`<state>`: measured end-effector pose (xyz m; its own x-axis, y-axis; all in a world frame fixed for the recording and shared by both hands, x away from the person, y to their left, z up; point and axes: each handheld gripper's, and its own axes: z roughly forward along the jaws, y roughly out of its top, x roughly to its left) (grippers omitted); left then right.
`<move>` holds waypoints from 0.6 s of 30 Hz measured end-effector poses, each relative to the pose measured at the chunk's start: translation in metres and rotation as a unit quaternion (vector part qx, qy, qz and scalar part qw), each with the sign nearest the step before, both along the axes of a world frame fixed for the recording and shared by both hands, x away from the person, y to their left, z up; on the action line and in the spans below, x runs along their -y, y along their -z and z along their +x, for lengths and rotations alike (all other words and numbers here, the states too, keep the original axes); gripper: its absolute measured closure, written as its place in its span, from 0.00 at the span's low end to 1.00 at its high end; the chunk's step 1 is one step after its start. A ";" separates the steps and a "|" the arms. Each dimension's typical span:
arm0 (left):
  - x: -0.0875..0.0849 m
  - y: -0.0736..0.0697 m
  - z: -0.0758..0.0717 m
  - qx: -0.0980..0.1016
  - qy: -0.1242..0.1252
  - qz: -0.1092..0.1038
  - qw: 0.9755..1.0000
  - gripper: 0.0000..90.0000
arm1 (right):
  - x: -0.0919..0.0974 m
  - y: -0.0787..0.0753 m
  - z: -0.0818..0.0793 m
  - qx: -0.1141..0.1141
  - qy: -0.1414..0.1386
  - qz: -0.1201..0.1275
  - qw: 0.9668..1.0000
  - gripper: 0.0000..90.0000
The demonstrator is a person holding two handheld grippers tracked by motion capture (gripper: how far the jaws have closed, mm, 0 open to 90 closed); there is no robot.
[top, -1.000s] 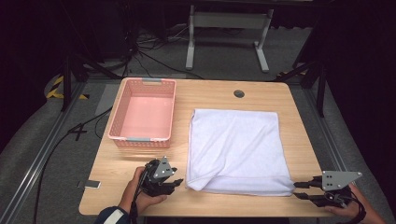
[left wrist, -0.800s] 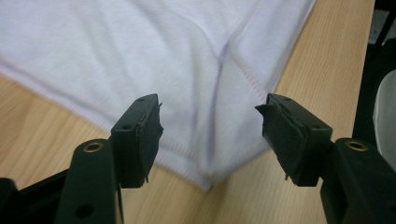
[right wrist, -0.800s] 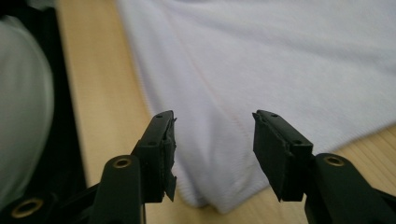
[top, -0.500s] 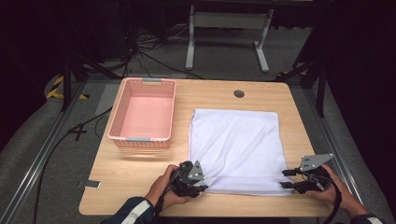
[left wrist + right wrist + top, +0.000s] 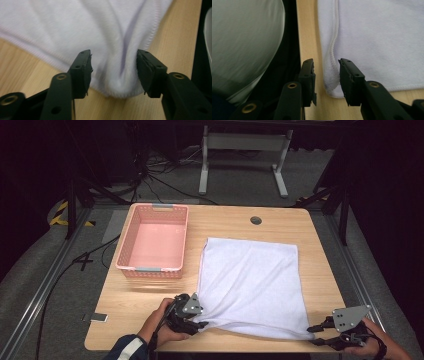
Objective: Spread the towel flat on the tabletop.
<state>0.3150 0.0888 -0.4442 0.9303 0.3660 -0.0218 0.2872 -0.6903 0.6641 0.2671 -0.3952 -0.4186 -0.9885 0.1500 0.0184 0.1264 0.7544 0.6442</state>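
Note:
A white towel (image 5: 250, 280) lies spread on the wooden table (image 5: 225, 222), right of a pink basket (image 5: 150, 272). My left gripper (image 5: 200, 324) is at the towel's near left corner. In the left gripper view the bunched corner (image 5: 117, 85) sits between the jaws of that gripper (image 5: 113, 72), which have just been opening and stand open around it. My right gripper (image 5: 314, 336) is at the near right corner. In the right gripper view its jaws (image 5: 327, 77) stand open astride the hemmed corner (image 5: 332, 85), with a gap on the left side.
The pink basket is empty and stands at the table's left. A round cable hole (image 5: 256, 220) is near the far edge. Both hands are at the table's near edge. A grey garment (image 5: 242, 37) lies just off that edge by my right gripper.
My left gripper moved right onto the towel's near left corner, which is now bunched toward it. The right gripper came in leftward to the near right corner.

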 end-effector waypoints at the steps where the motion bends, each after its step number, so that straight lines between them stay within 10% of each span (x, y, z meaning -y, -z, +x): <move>1: -0.004 -0.002 0.000 0.000 -0.009 -0.013 1.000 0.46 | 0.000 -0.001 -0.001 0.009 0.001 -0.001 1.000 0.64; 6: 0.003 -0.014 0.008 0.002 -0.039 -0.062 0.997 0.36 | -0.005 -0.016 0.004 0.041 0.034 0.030 0.998 0.54; 12: 0.044 -0.010 0.047 0.013 -0.020 -0.026 0.999 0.53 | -0.018 -0.029 0.056 0.078 0.117 0.089 0.986 0.73; 16: 0.055 0.003 0.066 -0.010 -0.007 -0.007 1.000 0.58 | -0.029 -0.017 0.101 0.093 0.183 0.040 0.978 0.73; 18: 0.059 0.012 0.067 -0.034 -0.008 -0.006 0.999 0.58 | -0.032 -0.003 0.121 0.048 0.194 0.049 0.979 0.74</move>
